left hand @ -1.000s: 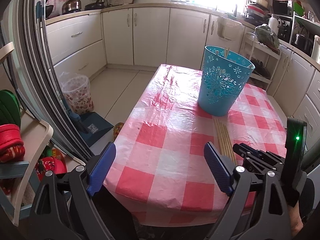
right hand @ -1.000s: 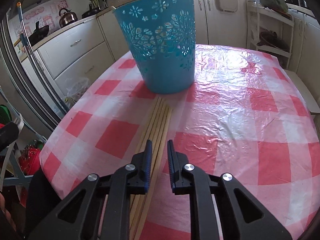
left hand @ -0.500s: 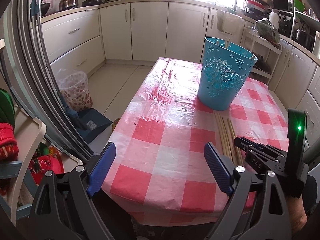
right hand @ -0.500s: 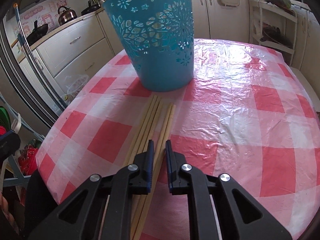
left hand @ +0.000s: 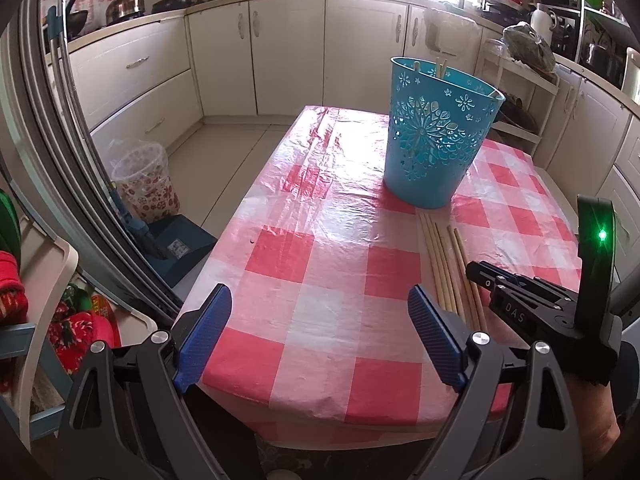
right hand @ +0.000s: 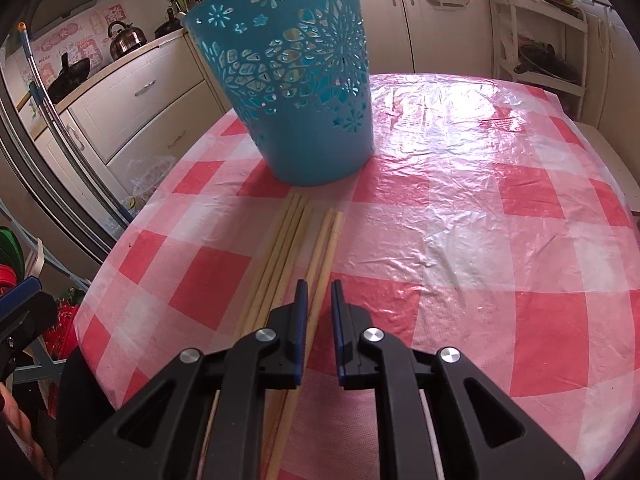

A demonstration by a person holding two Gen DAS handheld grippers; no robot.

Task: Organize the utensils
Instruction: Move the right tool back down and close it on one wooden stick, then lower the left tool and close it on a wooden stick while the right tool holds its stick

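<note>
Several wooden chopsticks (right hand: 296, 240) lie side by side on the red checked tablecloth (right hand: 500, 208), pointing at a blue cut-out basket (right hand: 292, 80). My right gripper (right hand: 319, 290) sits low over them, jaws narrowly apart with two chopsticks (right hand: 326, 248) running between the fingers; I cannot tell if the pads touch them. In the left wrist view the chopsticks (left hand: 448, 264) lie below the basket (left hand: 436, 136), which holds a few sticks. My left gripper (left hand: 320, 308) is wide open and empty at the table's near edge, left of the right gripper (left hand: 480, 276).
A patterned waste bin (left hand: 144, 184) and a blue dustpan (left hand: 176, 248) stand on the floor left of the table. Kitchen cabinets (left hand: 288, 52) run along the back. A shelf with red and green items (left hand: 24, 288) is at far left.
The right gripper has slid forward along the chopsticks toward the basket, and two chopsticks have separated to the right of the bundle. The left gripper has drifted slightly and stays open.
</note>
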